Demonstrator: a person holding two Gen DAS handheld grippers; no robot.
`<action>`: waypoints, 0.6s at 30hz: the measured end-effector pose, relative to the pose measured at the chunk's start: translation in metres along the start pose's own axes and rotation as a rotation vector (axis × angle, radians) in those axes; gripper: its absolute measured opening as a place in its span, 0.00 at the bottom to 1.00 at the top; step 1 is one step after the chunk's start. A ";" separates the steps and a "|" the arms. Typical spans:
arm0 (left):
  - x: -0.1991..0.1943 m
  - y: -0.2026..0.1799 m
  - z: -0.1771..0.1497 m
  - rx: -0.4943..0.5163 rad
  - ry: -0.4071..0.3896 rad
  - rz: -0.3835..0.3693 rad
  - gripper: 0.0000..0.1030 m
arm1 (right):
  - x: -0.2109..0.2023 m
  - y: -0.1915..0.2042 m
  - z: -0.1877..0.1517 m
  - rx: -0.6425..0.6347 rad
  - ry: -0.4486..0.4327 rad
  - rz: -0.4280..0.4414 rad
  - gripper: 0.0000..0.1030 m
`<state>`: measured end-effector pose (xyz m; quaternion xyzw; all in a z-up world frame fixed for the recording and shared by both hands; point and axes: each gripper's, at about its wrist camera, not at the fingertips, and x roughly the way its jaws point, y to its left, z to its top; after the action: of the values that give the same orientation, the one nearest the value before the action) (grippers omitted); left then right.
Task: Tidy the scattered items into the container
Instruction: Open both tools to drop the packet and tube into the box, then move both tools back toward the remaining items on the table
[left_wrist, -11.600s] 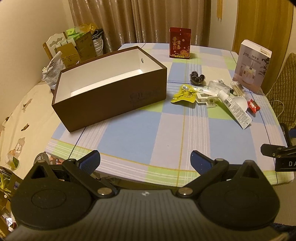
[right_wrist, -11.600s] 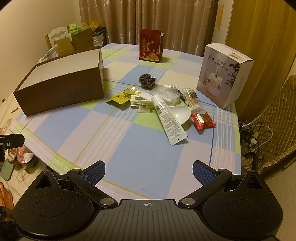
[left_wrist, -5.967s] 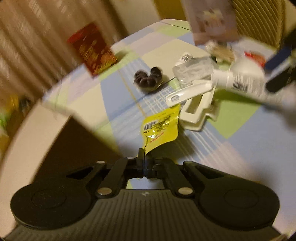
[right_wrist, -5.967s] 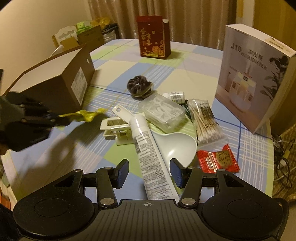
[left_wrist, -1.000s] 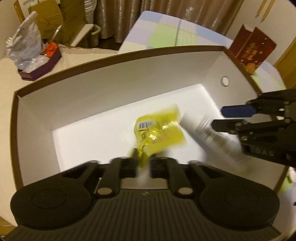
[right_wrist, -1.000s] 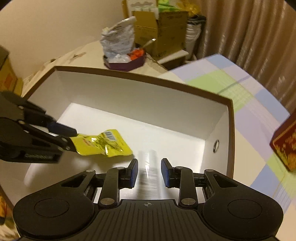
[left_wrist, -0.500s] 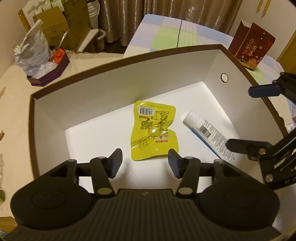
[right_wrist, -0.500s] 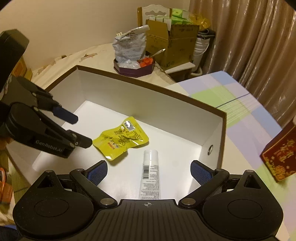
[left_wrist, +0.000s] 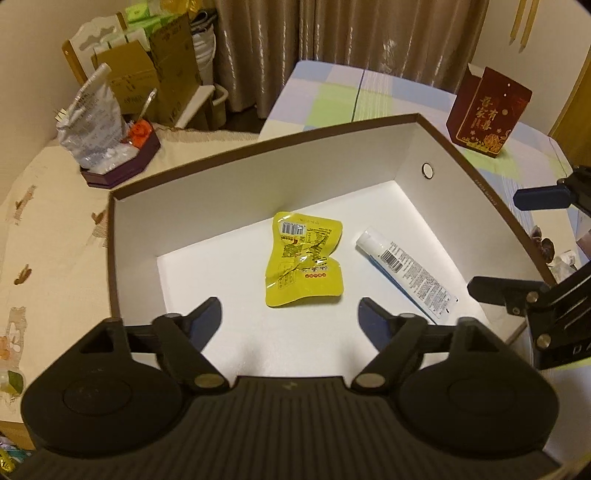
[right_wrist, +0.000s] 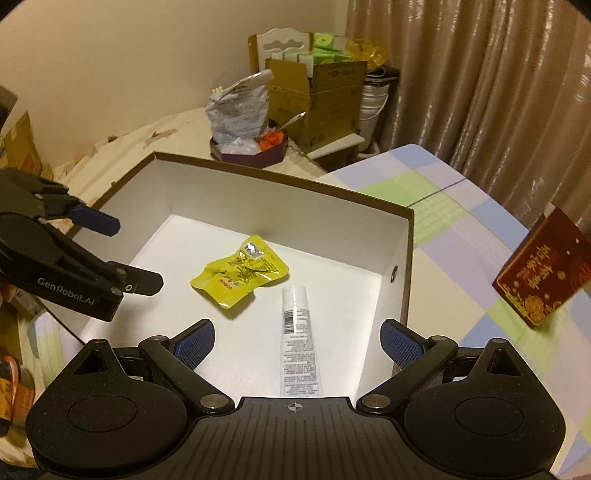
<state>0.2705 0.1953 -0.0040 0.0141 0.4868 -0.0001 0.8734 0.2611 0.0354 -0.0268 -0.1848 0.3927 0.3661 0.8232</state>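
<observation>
Right now the left gripper (left_wrist: 290, 314) hangs over the big brown cardboard box with white insides (left_wrist: 255, 177). Its two black fingers with blue pads (left_wrist: 208, 315) stand far apart, and they have just been opening wider. Nothing is between them. Just past the pads, a crinkled yellow snack packet (left_wrist: 303, 258) lies flat on the white floor of the box, a bit below the gripper and in line with the gap. It touches no finger.

Next to the packet, on its right in the left wrist view, lies a long white tube with a barcode (left_wrist: 404, 267). The two are close but do not touch.

The right gripper (right_wrist: 297, 341) hangs over the same box too. Its jaws have just been opening and now stand very wide, with nothing pinched. The white tube (right_wrist: 298, 339) lies on the box floor right below the gap, pointing away from the gripper. The yellow packet (right_wrist: 240, 275) sits a little further in and to the left.

The box stands on a table with a checked cloth of blue, green and white squares (right_wrist: 454, 221). A dark red paper box with gold letters (left_wrist: 487, 112) stands on the cloth, well apart from the brown box.
</observation>
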 end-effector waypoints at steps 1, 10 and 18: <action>-0.004 -0.002 -0.002 0.000 -0.007 0.008 0.79 | -0.004 0.001 -0.002 0.005 -0.004 -0.002 0.98; -0.033 -0.013 -0.015 -0.016 -0.054 0.037 0.84 | -0.030 0.002 -0.015 0.019 -0.039 -0.003 0.98; -0.057 -0.028 -0.031 -0.012 -0.084 0.071 0.86 | -0.052 0.005 -0.031 0.027 -0.063 0.011 0.98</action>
<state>0.2137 0.1677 0.0273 0.0259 0.4488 0.0332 0.8926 0.2199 -0.0030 -0.0057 -0.1598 0.3728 0.3710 0.8354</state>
